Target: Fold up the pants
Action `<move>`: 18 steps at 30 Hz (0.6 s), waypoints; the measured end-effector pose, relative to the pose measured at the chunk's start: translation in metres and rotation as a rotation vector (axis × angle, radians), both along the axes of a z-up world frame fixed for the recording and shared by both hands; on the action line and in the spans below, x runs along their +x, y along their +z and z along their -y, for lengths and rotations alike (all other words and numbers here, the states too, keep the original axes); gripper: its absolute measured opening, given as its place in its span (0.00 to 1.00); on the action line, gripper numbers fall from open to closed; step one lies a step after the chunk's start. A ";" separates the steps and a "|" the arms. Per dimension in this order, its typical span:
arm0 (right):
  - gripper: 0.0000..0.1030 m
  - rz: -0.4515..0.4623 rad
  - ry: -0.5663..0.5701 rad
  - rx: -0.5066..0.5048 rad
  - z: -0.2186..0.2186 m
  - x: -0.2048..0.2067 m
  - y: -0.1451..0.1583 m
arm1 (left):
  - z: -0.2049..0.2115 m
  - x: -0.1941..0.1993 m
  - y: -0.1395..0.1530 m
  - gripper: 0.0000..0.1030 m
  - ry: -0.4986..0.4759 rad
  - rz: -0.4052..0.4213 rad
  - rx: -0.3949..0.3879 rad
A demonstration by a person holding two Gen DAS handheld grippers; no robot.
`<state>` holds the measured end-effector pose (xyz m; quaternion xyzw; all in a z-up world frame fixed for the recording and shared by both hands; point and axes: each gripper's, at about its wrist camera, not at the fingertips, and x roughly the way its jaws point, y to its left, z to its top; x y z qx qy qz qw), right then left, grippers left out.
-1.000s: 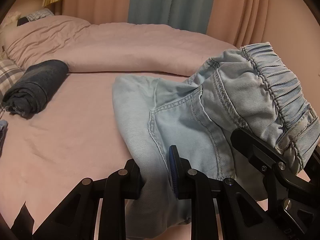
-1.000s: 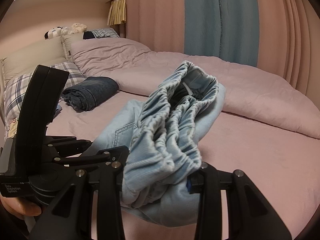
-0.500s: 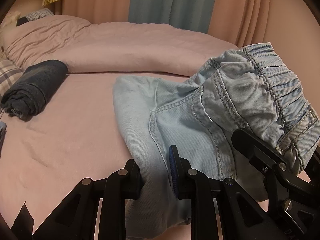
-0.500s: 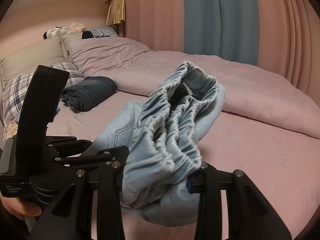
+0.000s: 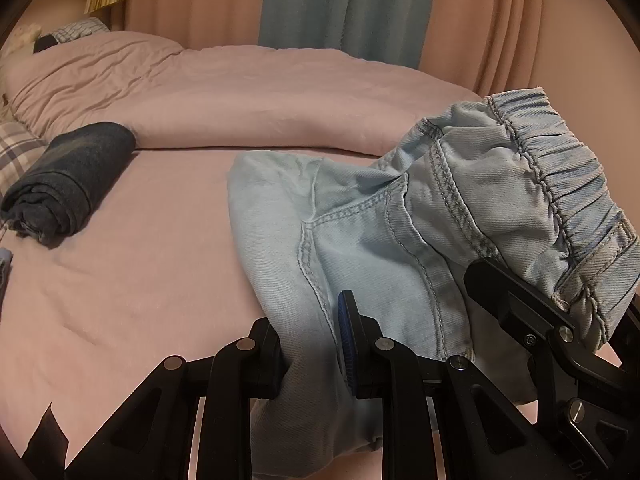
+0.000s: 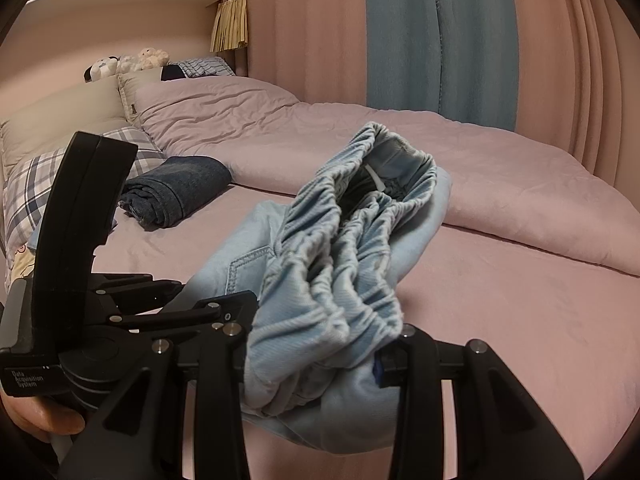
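Light blue denim pants [image 5: 380, 220] with an elastic waistband [image 5: 560, 168] are bunched over the pink bed. My left gripper [image 5: 310, 352] is shut on a fold of the pants' fabric, near a seam. My right gripper [image 6: 320, 356] is shut on the gathered waistband [image 6: 340, 264] and holds it lifted above the sheet. The right gripper also shows in the left wrist view [image 5: 532, 320], close at the right, under the waistband. The left gripper appears in the right wrist view [image 6: 168, 304], at the left, touching the pants. The pant legs are hidden below the grippers.
A folded dark blue garment [image 5: 68, 180] lies at the left on the pink bedsheet [image 5: 140, 280]; it also shows in the right wrist view [image 6: 176, 192]. A pink duvet [image 5: 240, 100] is piled behind. Plaid pillows [image 6: 36, 188] and curtains [image 6: 440, 40] stand beyond.
Both grippers keep their hold on the pants. The view has shifted very slightly; the folded dark garment sits a little lower left in the frames.
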<state>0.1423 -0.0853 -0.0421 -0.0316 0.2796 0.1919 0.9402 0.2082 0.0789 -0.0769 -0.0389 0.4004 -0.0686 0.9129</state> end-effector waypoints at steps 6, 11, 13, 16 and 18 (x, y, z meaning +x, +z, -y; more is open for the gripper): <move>0.36 -0.015 -0.002 -0.007 -0.004 0.006 -0.004 | -0.003 0.007 -0.007 0.21 0.006 -0.019 0.009; 0.36 -0.045 -0.002 -0.011 -0.007 0.016 -0.011 | -0.006 0.012 -0.017 0.21 0.007 -0.048 0.019; 0.36 -0.062 -0.005 -0.014 -0.008 0.018 -0.014 | -0.009 0.014 -0.023 0.21 0.005 -0.059 0.028; 0.36 -0.096 -0.014 -0.017 -0.010 0.025 -0.021 | -0.012 0.016 -0.027 0.21 0.008 -0.059 0.041; 0.36 -0.102 -0.016 -0.014 -0.011 0.027 -0.023 | -0.012 0.017 -0.028 0.21 0.008 -0.059 0.046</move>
